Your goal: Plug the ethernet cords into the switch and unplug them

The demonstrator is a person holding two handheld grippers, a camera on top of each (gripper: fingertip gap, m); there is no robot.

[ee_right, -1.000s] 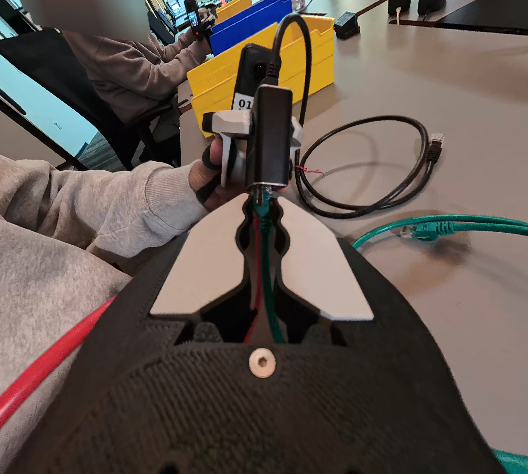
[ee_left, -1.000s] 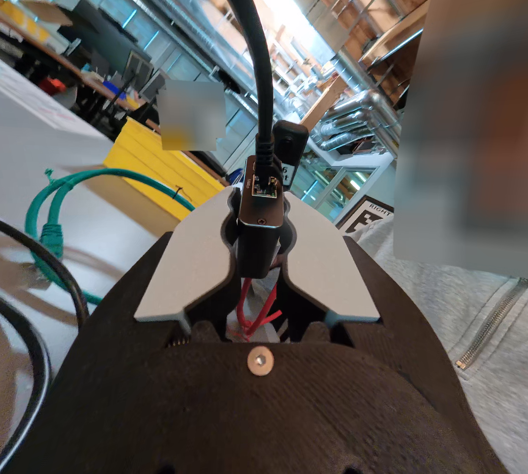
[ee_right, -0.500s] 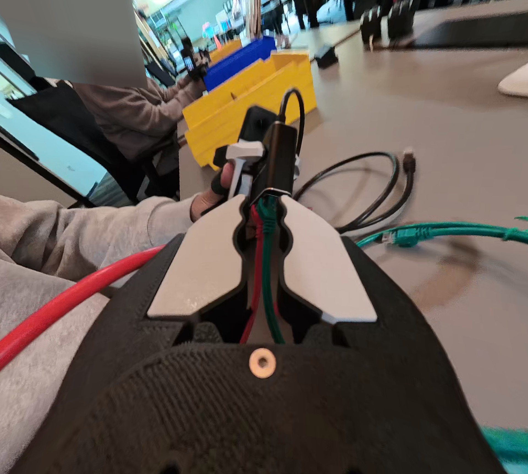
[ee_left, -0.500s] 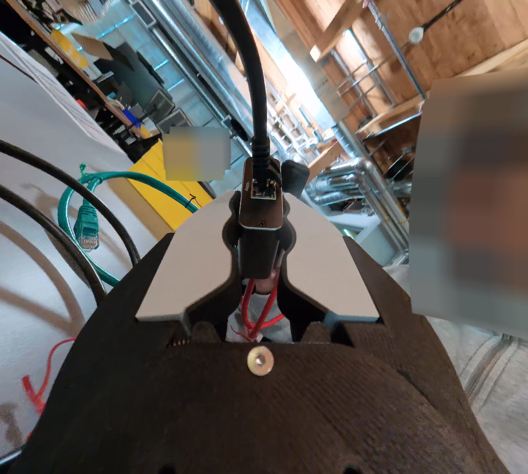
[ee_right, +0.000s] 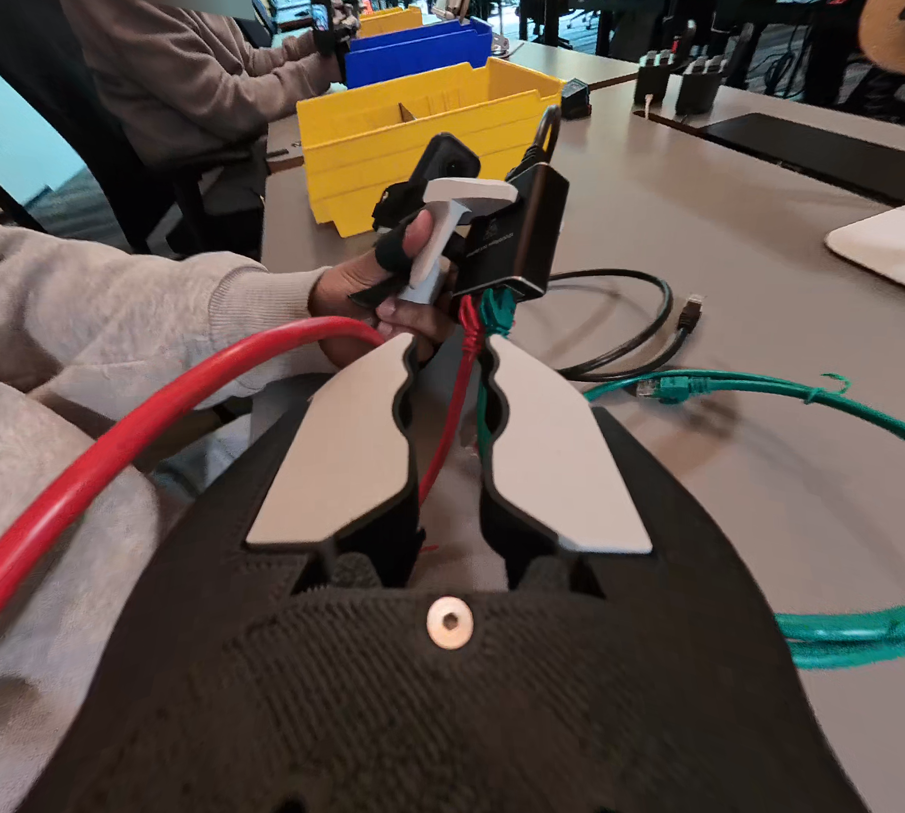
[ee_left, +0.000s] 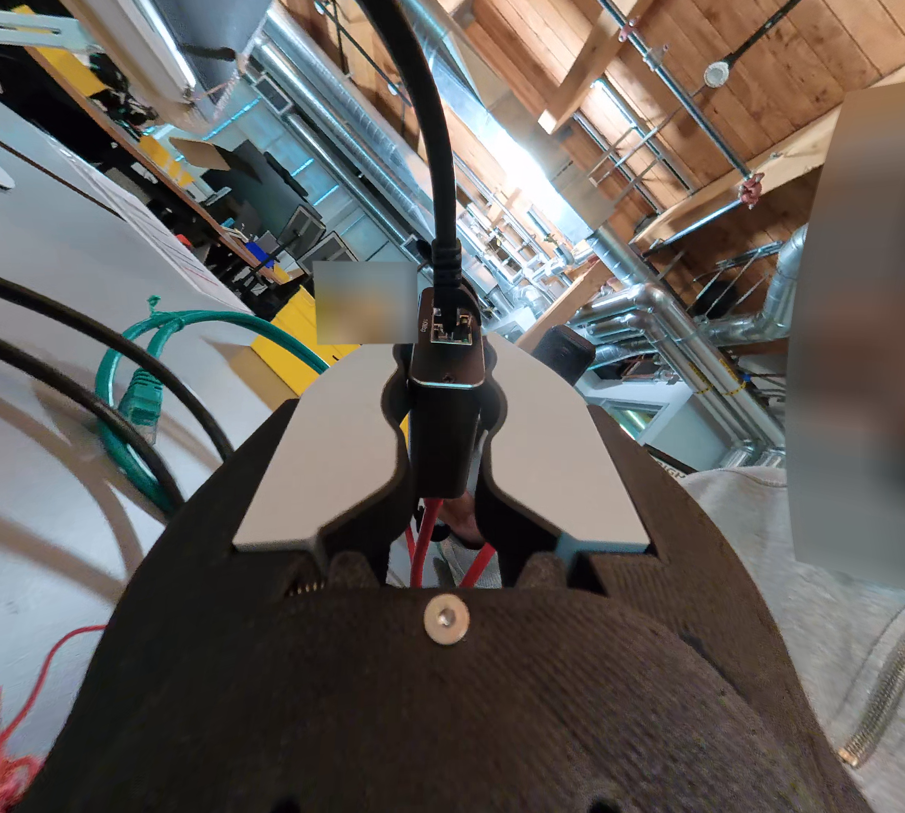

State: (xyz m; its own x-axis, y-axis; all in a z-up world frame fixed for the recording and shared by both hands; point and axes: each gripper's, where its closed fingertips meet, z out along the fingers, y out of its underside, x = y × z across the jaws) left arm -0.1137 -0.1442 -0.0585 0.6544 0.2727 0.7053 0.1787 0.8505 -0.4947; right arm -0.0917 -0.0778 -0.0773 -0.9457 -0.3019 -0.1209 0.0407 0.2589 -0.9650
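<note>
My left gripper (ee_left: pixel 448 349) is shut on the black switch (ee_left: pixel 448 417) and holds it up off the table. A black cord (ee_left: pixel 436 182) is plugged into the switch's top port. In the right wrist view the switch (ee_right: pixel 514 236) sits tilted in the left gripper's white fingers (ee_right: pixel 465 194). A red cord (ee_right: pixel 467 324) and a green cord (ee_right: pixel 497 309) are plugged into its lower end. My right gripper (ee_right: pixel 450 344) is open just below those plugs. Both cords run down through the gap between its fingers.
A yellow bin (ee_right: pixel 416 138) and a blue bin (ee_right: pixel 416 50) stand behind the switch. A loose black cord (ee_right: pixel 636 324) and a loose green cord end (ee_right: pixel 671 385) lie on the grey table (ee_right: pixel 734 471). A person in a grey sleeve (ee_right: pixel 186 69) sits at the back left.
My right gripper was shut on the green and red cords at the switch; its jaws have opened and it has backed off slightly. The left gripper has tilted the switch.
</note>
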